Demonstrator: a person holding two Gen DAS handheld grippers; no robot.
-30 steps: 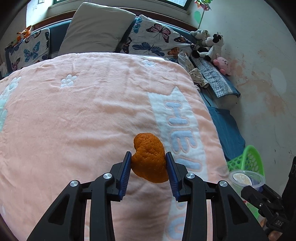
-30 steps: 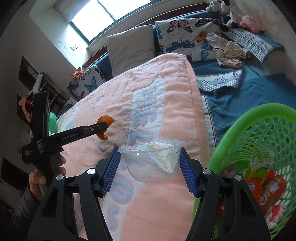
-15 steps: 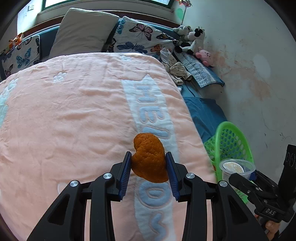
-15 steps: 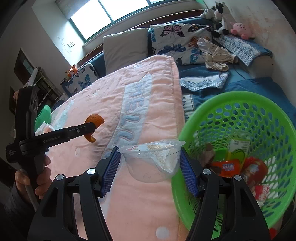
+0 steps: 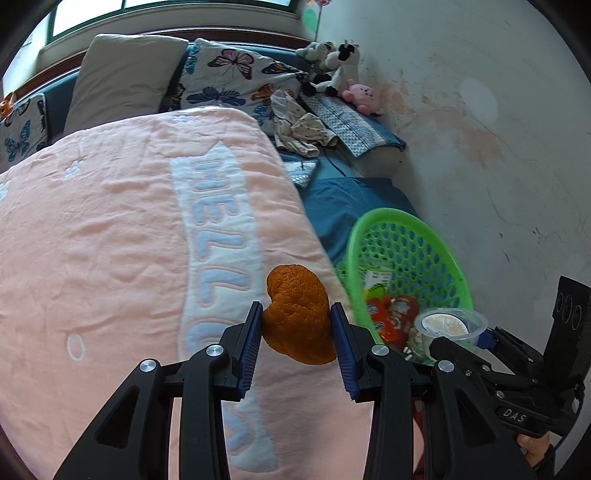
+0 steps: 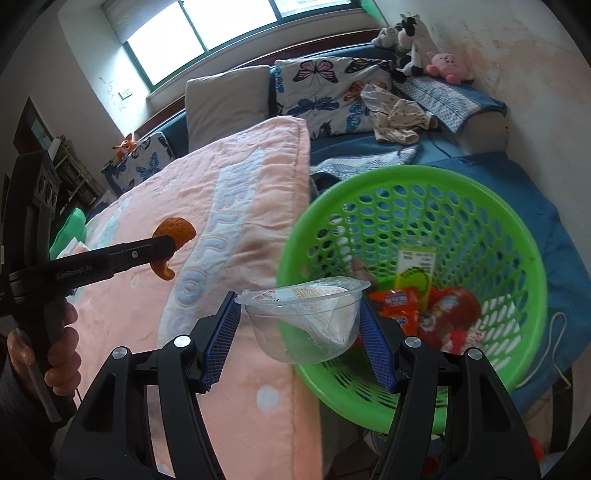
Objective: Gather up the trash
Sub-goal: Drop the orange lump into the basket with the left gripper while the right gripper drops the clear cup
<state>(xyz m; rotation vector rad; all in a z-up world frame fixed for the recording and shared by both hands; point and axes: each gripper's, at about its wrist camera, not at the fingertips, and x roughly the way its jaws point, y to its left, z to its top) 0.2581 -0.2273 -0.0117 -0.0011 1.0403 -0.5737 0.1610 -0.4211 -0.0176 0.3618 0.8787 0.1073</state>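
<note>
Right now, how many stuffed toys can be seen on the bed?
4 seen: a grey plush, a cow plush and a pink plush by the wall corner, an orange fox plush near the window. Others may be hidden.

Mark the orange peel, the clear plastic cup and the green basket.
orange peel [image 5: 298, 314]: left wrist view, middle of its bumpy outer skin.
clear plastic cup [image 6: 306, 325]: right wrist view, front wall below the rim.
green basket [image 6: 509, 236]: right wrist view, far right rim.
</note>
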